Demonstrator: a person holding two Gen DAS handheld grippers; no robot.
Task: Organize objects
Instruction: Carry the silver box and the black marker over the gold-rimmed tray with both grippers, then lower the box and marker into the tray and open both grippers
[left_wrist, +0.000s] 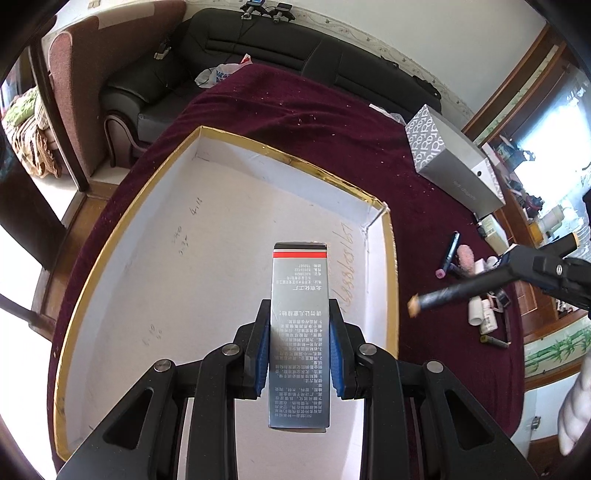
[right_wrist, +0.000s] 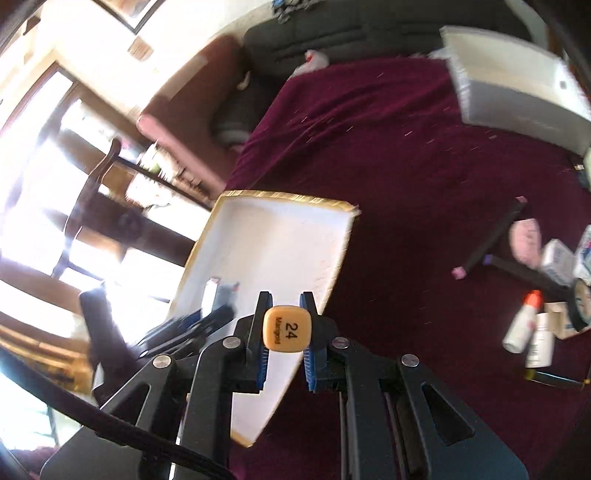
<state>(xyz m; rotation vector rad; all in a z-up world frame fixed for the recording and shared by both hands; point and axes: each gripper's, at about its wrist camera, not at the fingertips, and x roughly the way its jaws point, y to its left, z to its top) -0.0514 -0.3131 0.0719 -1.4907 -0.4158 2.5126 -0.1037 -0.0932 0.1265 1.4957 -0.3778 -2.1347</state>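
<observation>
Left side first: big shallow box lid (left_wrist: 207, 236), white inside w/ gold rim, lies flat on the maroon-covered bench (left_wrist: 332, 122). Its near-left rim runs close to the bench edge; far rim has plenty of bare cloth beyond it. Inside is bare apart from pencil scribbles, lots of room.

Left tool (left_wrist: 299, 347) hangs over the lid, blue pads clamped narrow on 1 grey printed carton (left_wrist: 299, 332), long side pointing away, red stripe at the far end. Carton is up off the lid floor as far as I can tell.

Moving right: open strip of cloth betw. lid's right rim and the clutter. Right tool (right_wrist: 286, 332) is shut tight on 1 black marker (left_wrist: 454, 293); its orange cap end reads "24 Marigold" in the right wrist view. From the left wrist view the marker pokes out over the cloth, not touching it.

Far right: 1 grey patterned box (left_wrist: 454, 162) near the back edge. Below it a pile (right_wrist: 543, 295): 2 more dark markers crossed, 1 pink fluffy item, a few small white bottles and cartons, exact count unclear, blurred.
</observation>
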